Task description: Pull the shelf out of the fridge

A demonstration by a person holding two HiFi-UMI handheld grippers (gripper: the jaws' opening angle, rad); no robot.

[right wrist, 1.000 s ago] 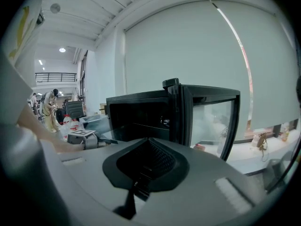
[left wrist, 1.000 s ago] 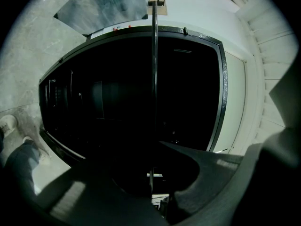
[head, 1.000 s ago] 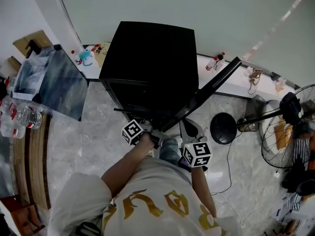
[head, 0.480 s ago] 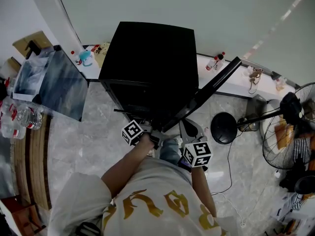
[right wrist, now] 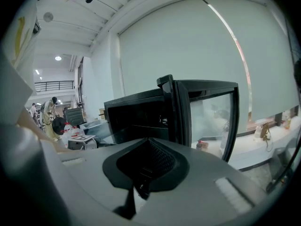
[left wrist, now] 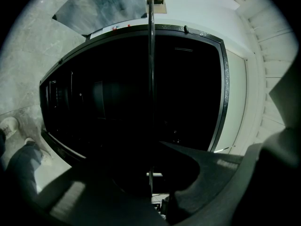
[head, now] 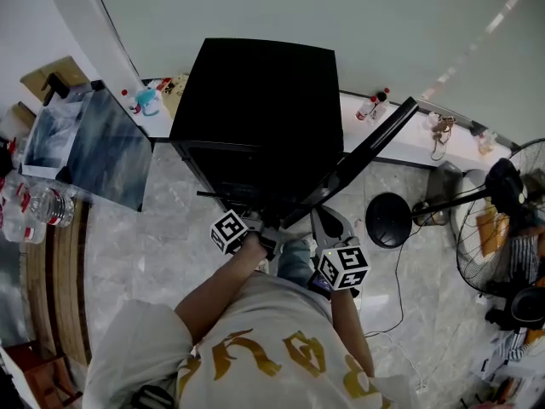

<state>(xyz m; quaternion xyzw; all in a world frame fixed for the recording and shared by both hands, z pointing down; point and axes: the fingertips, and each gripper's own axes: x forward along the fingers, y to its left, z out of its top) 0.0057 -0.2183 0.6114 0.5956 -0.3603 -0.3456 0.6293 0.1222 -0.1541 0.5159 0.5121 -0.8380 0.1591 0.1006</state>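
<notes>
The black fridge (head: 264, 92) stands on the floor with its door (head: 358, 164) swung open to the right. A thin dark shelf edge (head: 223, 195) shows just outside its front. In the left gripper view the shelf (left wrist: 151, 79) appears as a thin rod running straight down across the dark fridge opening and ending between the jaws. My left gripper (head: 271, 233) (left wrist: 151, 185) is at the fridge's front, its jaws closed to a narrow gap on that rod. My right gripper (head: 328, 228) (right wrist: 140, 186) hangs beside the door, shut and holding nothing.
A standing fan (head: 502, 211) with a round black base (head: 387, 221) and a floor cable are at the right. Water bottles (head: 51, 201) and a leaning glass panel (head: 102, 143) are at the left. A white ledge (head: 400, 147) with small bottles runs behind the door.
</notes>
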